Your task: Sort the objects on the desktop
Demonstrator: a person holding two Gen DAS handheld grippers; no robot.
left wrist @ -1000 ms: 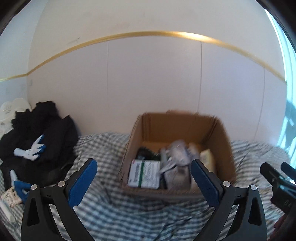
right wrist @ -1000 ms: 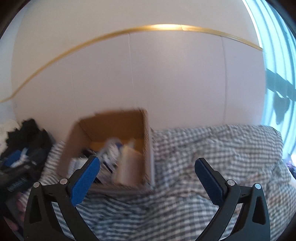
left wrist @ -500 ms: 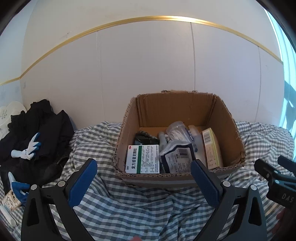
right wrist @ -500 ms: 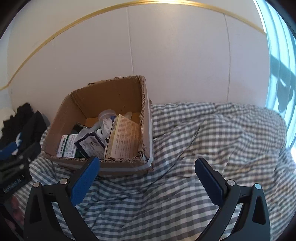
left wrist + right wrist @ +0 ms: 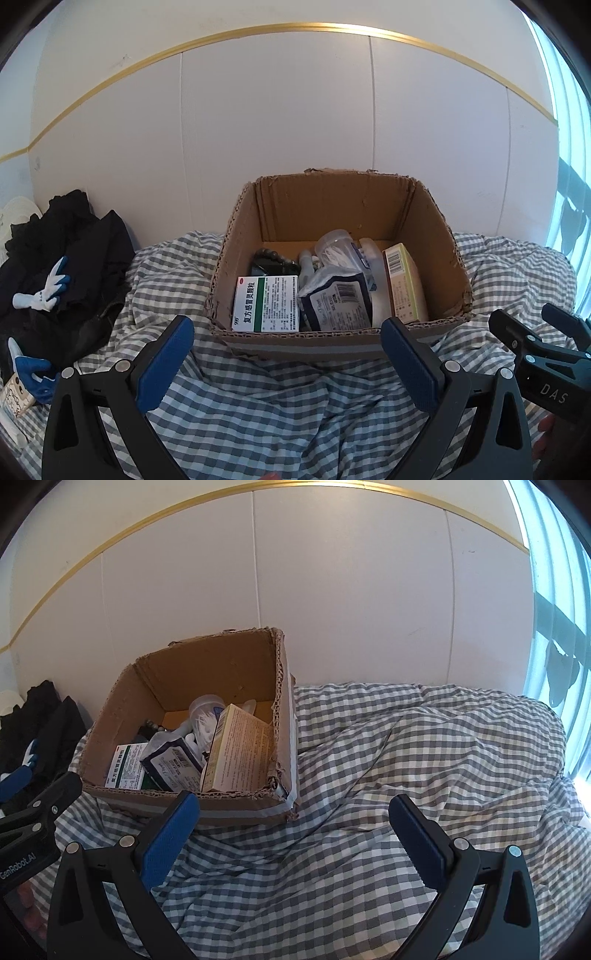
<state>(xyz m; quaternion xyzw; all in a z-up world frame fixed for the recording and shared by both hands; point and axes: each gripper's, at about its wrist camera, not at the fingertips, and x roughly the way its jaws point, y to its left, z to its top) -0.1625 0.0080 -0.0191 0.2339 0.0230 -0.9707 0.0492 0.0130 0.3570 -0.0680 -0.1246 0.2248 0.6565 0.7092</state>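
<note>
An open cardboard box rests on a grey checked quilt against the wall. Inside it lie a white-and-green medicine box, a dark blue packet, a clear plastic cup, a yellowish carton and a dark item. My left gripper is open just in front of the box with nothing between its fingers. Also open and empty, my right gripper hangs over the quilt, near the box's front right corner.
The checked quilt spreads wide to the right of the box. Black clothing with blue-and-white gloves is heaped at the left. A white panelled wall stands close behind, and a bright window is at the right.
Both views tilted down and drew closer to the box, which now looks larger and sharp. Both grippers stayed open.
</note>
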